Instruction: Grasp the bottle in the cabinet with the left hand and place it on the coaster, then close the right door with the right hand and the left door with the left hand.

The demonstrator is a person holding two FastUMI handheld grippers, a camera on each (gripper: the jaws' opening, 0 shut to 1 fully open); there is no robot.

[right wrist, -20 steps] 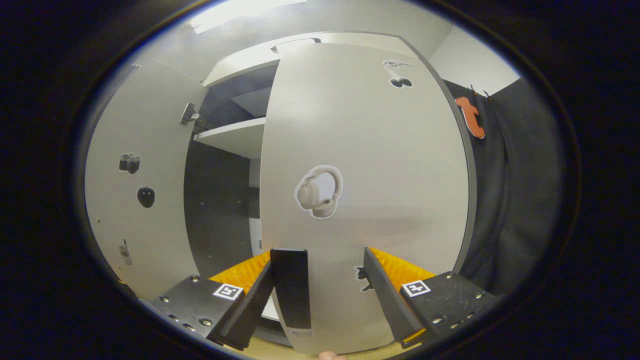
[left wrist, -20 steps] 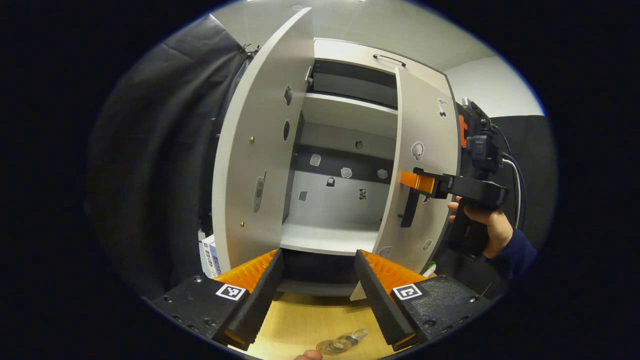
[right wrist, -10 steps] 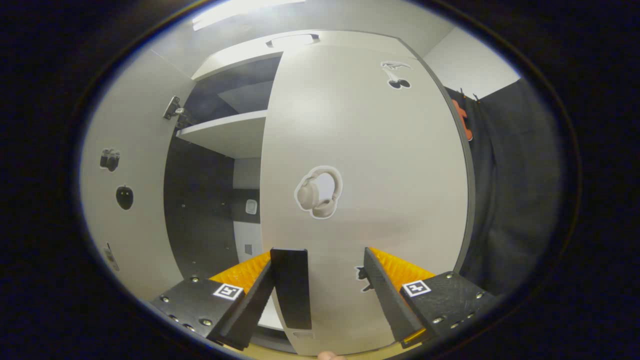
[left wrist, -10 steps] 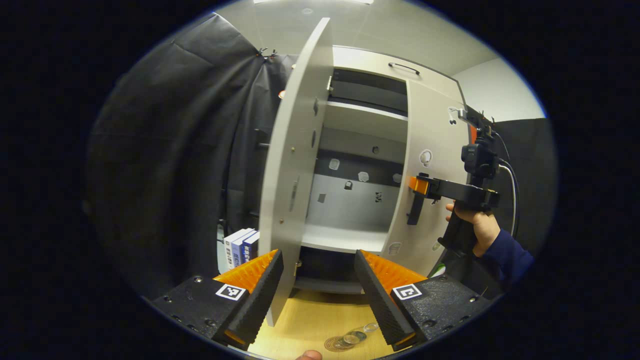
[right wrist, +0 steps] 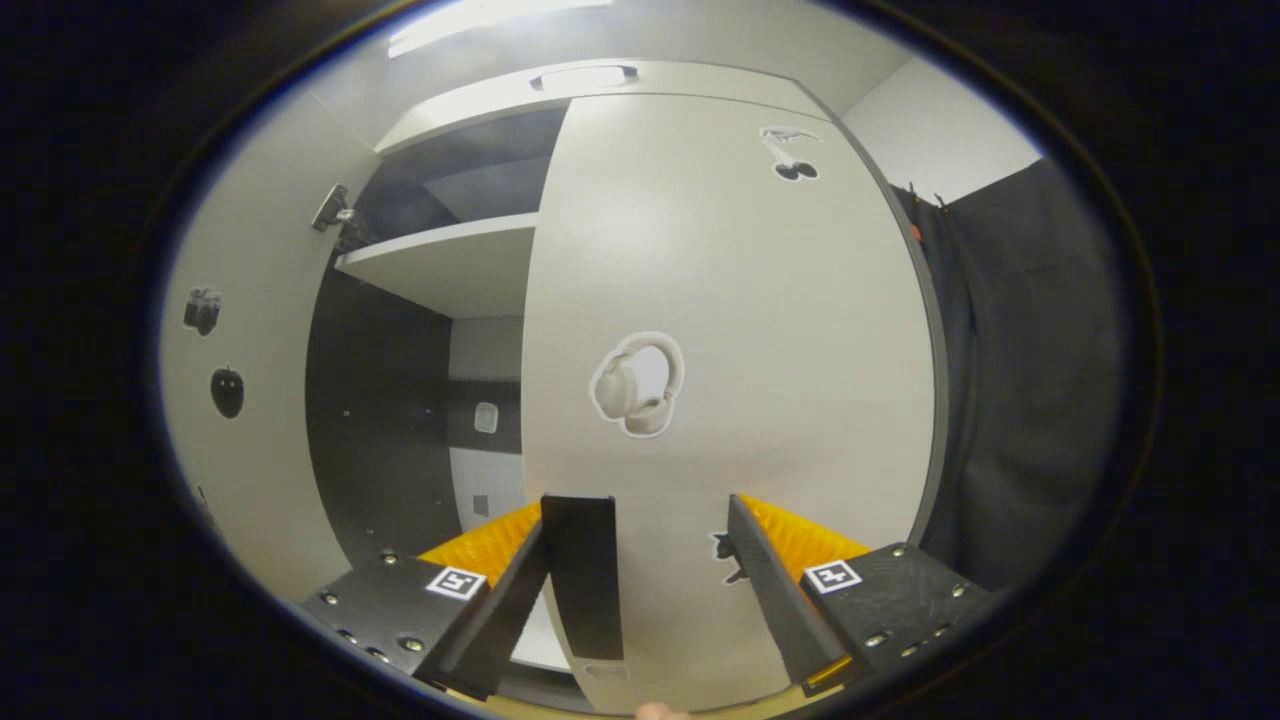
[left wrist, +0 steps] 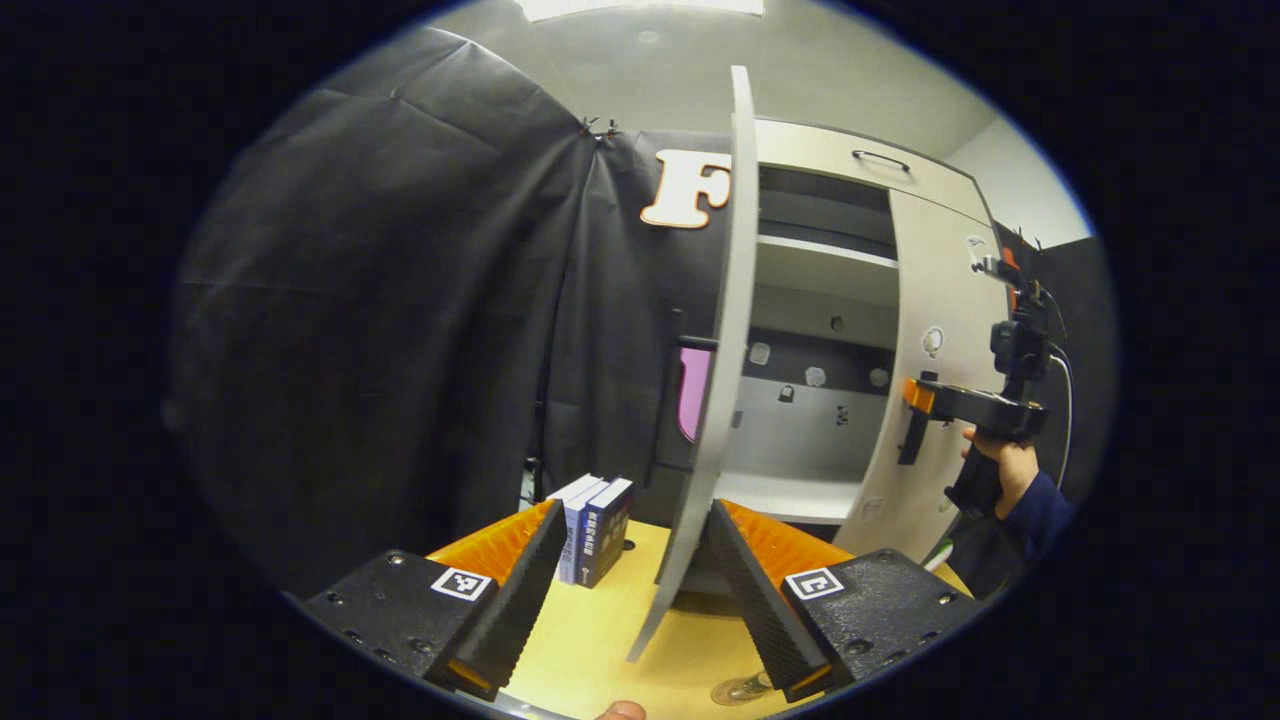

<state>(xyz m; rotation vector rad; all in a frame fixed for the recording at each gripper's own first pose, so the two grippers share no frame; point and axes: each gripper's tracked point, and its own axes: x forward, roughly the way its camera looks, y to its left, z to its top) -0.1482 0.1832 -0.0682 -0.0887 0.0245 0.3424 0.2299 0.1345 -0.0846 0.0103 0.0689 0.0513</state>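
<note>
The white cabinet's left door [left wrist: 722, 380] stands edge-on between the fingers of my open left gripper [left wrist: 635, 515], close to its right finger. At the bottom edge a clear bottle [left wrist: 745, 688] sits on a round coaster, partly hidden by that finger. Farther right, a person's hand holds my right gripper [left wrist: 912, 400] against the right door [left wrist: 935, 400]. In the right gripper view the right door [right wrist: 740, 330] is partly closed. Its black handle [right wrist: 582, 575] lies inside my open right gripper [right wrist: 640, 505], beside the left finger. The left door [right wrist: 250, 400] shows at the left.
Several upright books [left wrist: 595, 530] stand on the wooden table [left wrist: 590, 650] left of the cabinet. Inside, white shelves [left wrist: 790, 495] and a dark back wall show. Black cloth hangs to the left and right of the cabinet.
My left gripper has swung left, so the left door now sits edge-on between its fingers and the books have come into view. The right door has turned further toward the cabinet with my right gripper.
</note>
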